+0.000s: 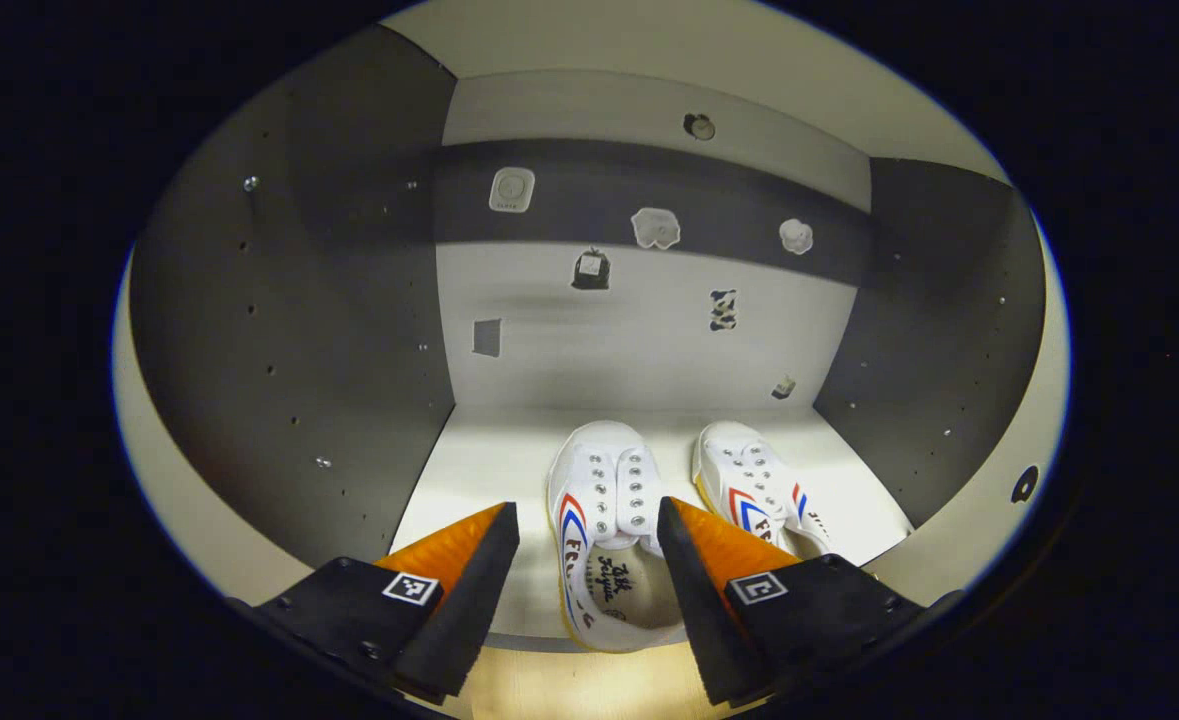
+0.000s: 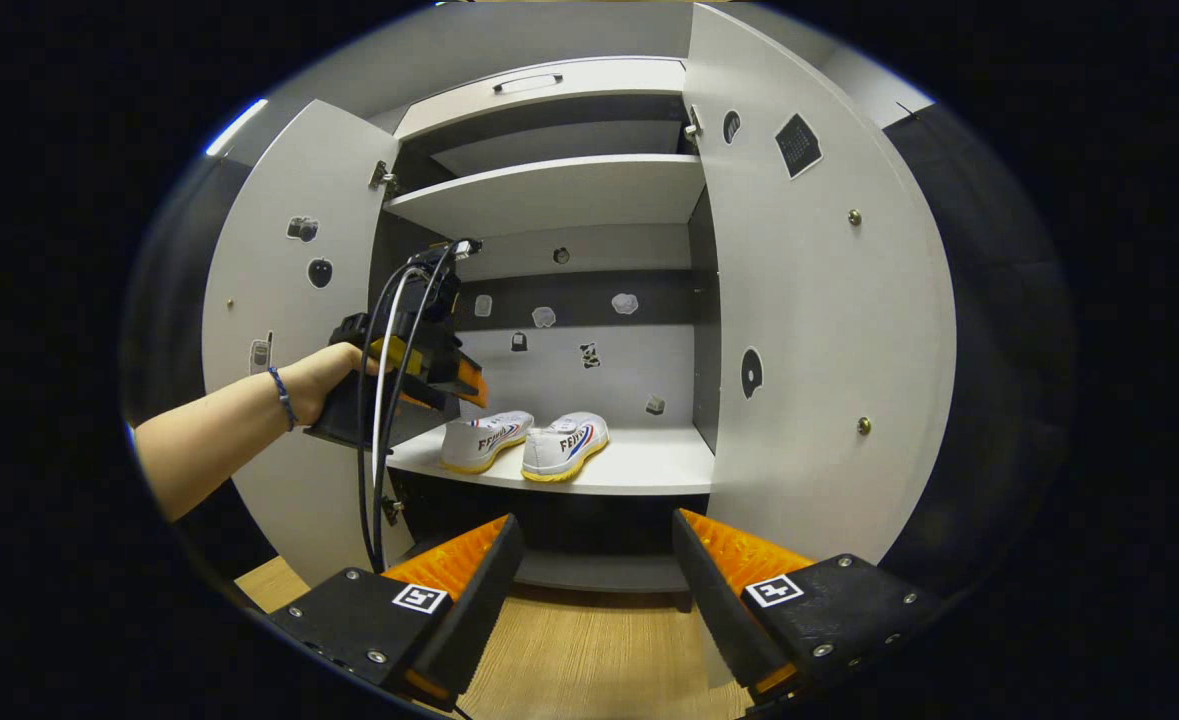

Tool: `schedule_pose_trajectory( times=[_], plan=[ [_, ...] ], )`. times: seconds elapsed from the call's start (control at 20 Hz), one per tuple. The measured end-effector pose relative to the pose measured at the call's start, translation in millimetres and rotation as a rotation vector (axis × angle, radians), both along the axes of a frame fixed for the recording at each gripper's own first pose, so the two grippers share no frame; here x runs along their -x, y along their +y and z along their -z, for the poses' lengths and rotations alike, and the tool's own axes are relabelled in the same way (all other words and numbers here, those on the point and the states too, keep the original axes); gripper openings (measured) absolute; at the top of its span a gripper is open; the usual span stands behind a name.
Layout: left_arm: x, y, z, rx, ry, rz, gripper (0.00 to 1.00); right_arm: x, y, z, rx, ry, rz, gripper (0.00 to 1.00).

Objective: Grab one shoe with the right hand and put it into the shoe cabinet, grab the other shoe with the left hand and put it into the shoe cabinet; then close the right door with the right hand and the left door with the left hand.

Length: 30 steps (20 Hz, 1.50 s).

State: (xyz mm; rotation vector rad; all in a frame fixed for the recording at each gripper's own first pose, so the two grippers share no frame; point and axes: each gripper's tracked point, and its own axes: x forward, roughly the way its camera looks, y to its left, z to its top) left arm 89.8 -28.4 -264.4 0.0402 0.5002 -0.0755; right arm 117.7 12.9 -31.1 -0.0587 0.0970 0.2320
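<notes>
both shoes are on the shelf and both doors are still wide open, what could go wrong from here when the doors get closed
1. The left gripper is inside the cabinet opening over the shoes, held by the hand; swinging the right door before it is out could hit it.
2. The nearer shoe has its heel at the shelf's front edge, so the left door might catch it.
3. The open left gripper could nudge that shoe when it pulls back.

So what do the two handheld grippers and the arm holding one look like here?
Each gripper, left gripper and right gripper, has two wedge-shaped fingers with ribbed faces on black blocks bearing square black-and-white tags and screws. In the right gripper view, cables loop off the left gripper's body; the bare arm wears a thin blue wrist cord.
</notes>
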Motion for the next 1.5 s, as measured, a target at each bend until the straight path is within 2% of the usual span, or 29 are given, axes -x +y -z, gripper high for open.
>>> schedule_pose_trajectory(
  times=[0.1, 0.4, 0.7, 1.05, 1.3, 1.5],
  plan=[
    [17, -5, -27, -0.007, -0.079, 0.011, 0.94, 5, 0, -4, 0.004, -0.009, 0.004, 0.93],
    [87, -9, -108, -0.064, -0.310, 0.023, 0.97, 28, -6, -21, 0.004, -0.046, 0.015, 0.93],
    [186, -10, -149, -0.067, -0.428, 0.063, 0.97, 55, -32, -28, 0.006, -0.068, 0.071, 0.92],
    [278, 0, -136, -0.024, -0.423, 0.095, 0.97, 76, -88, -19, 0.064, -0.072, 0.183, 0.93],
    [319, 18, -140, -0.025, -0.451, 0.077, 0.97, 90, -144, -3, 0.046, -0.045, 0.280, 0.93],
    [338, 39, -149, -0.033, -0.473, 0.047, 0.97, 77, -185, 3, 0.049, -0.048, 0.358, 0.93]
  ],
)
